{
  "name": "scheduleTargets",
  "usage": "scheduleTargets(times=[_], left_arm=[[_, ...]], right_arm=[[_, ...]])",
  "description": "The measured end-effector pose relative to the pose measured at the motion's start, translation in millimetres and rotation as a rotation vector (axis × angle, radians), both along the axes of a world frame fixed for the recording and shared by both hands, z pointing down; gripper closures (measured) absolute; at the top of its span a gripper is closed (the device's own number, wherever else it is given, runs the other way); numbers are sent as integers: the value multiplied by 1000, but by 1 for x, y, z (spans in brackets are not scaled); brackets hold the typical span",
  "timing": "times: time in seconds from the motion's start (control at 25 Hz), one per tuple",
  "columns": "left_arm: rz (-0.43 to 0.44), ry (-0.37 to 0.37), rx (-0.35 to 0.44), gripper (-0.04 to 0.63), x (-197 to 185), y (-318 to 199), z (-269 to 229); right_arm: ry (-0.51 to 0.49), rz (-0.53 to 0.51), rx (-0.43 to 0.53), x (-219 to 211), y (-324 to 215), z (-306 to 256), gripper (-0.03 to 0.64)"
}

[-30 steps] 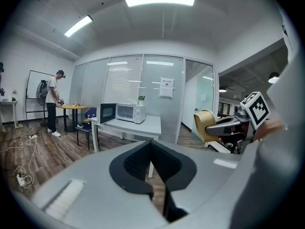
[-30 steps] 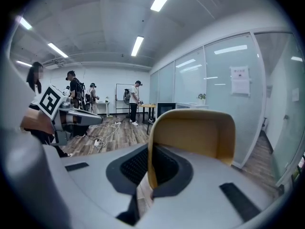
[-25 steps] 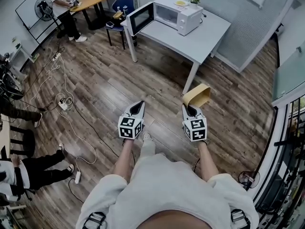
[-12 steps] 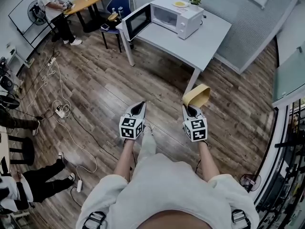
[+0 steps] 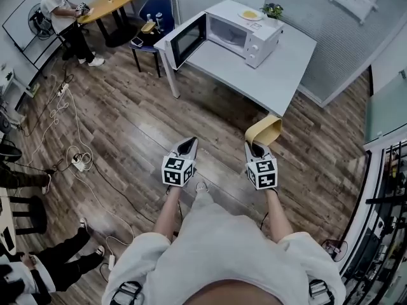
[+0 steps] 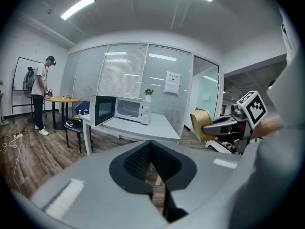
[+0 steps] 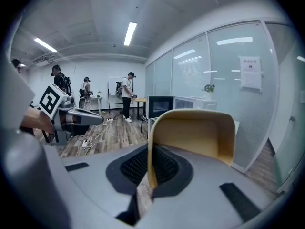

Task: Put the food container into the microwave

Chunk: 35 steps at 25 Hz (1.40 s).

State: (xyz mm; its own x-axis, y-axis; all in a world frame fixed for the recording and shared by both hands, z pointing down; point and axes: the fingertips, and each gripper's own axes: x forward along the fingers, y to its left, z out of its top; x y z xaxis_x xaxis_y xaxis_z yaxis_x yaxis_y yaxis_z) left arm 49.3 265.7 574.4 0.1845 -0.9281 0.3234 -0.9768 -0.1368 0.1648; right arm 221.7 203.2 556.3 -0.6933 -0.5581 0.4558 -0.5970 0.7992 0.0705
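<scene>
Overhead, head view, grippers: the left gripper [image 5: 191, 141] and the right gripper [image 5: 256, 146] are held side by side over the wooden floor [image 5: 127, 126], near the holder's body, both pointing toward the far side.
Head view, food container: the tan food container [image 5: 264, 131] sticks out past the right gripper's tips, tipped on its side, well apart from the microwave [image 5: 254, 33].
Head view, microwave: it stands on the grey table [image 5: 280, 75] at the far side. Its door [image 5: 186, 40] is swung open to the left, and a plate [image 5: 250, 15] and a potted plant [image 5: 273, 9] sit on top.
Head view, surroundings: a person [image 5: 54, 8] stands at the far left beside a round table [image 5: 114, 2]; cables [image 5: 63, 113] trail across the floor on the left.
Left gripper view, jaws: pressed together, with nothing between them.
Left gripper view, beyond: the microwave [image 6: 131, 109] is far ahead on the table with its door open. The right gripper [image 6: 224, 125] is at the right, carrying the food container [image 6: 202, 123].
Right gripper view, jaws: closed on the left wall of the food container [image 7: 195, 132], pinching its edge. The container's hollow side faces the camera and rises above the jaws.
Right gripper view, beyond: the left gripper [image 7: 71, 116] shows at the left. The microwave [image 7: 162, 107] is far ahead, just left of the container's top.
</scene>
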Motion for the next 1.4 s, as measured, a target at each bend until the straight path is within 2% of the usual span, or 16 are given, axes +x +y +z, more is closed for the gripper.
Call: scheduleTargets(times=[0.28,0.6,1.4], left_arm=[[26,5,0,584,-68,-69,-7],[47,1,15,584,-119,-119,-11],[37,12,-34,584,-173,-195,17]], right_arm=[[19,7,1,-68,-60,-5,601],[37,12,-4,-120,-104,1,601],[78,-47,-60,-182,-177,37,601]])
